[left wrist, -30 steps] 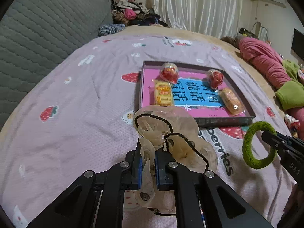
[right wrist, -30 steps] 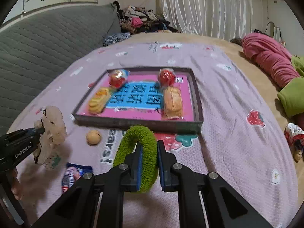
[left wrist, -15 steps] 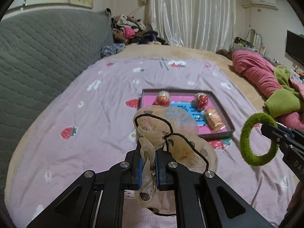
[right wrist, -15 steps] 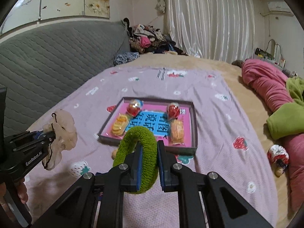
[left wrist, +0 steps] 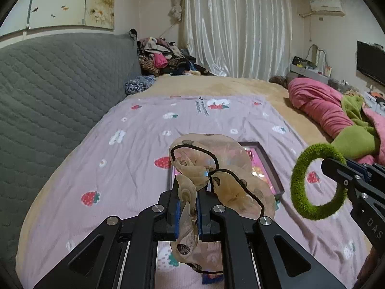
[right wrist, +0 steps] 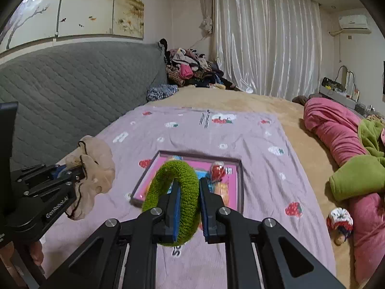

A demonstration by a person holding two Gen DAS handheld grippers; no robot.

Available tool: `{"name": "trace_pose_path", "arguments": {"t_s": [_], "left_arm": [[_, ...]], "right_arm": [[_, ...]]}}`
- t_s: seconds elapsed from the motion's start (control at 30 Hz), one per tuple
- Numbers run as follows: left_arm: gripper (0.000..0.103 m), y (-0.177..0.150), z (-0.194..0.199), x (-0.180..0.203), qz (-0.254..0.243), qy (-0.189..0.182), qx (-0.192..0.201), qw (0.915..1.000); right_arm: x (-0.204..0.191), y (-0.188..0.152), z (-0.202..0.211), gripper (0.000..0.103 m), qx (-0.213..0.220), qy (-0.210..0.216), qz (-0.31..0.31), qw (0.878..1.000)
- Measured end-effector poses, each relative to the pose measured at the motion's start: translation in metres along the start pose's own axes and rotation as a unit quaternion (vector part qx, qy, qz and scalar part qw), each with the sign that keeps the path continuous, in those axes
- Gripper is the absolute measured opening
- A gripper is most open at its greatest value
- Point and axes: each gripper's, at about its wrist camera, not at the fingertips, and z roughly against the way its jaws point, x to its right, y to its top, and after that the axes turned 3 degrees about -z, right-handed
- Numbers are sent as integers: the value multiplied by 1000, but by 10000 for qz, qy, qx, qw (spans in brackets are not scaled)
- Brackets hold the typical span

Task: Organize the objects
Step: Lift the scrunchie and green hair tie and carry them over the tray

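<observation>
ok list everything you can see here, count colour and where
scrunchie: 1, beige sheer, in left gripper
hair ring: 1, green fuzzy, in right gripper
tray: 1, pink with grey rim, on sheet, snacks inside
sheet: 1, lilac strawberry print, on bed
headboard: 1, grey quilted, left
blanket: 1, pink, right
curtain: 1, white, back
clothes pile: 1, mixed, far corner
left gripper: 1, black, shut
right gripper: 1, black, shut

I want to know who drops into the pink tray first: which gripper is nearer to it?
Hard to call; perhaps the right gripper, holding the green ring directly before the pink tray. The left gripper, holding the beige scrunchie, hangs off its left side.
</observation>
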Motion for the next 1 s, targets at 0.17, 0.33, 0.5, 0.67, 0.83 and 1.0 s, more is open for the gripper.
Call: {"name": "trace_pose_path", "arguments": {"t_s": [0.17,0.33,0.5,0.67,0.83,1.0], "left_arm": [[10,22,-13,1,-23,31,81,10000],[10,42,-33,2,-31,1,172,9998],[10,57,-62,5,17,-36,178,9998],[10,64,-100,5,124,-104,121,9998],[10,53,-135,5,140,-78,82,9998],[10,34,-174,8,154,-54,-101,9998]], "right_arm": [[3,17,-10,15,115,5,22,9999],[7,34,-26,15,210,-37,98,9997],[11,48,-49,15,266,-1,89,9996],[14,54,-73,15,322,32,49,9995],[20,46,-109,15,238,129,-66,9996],[25,26,-146,15,66,188,-138,9997]]}}
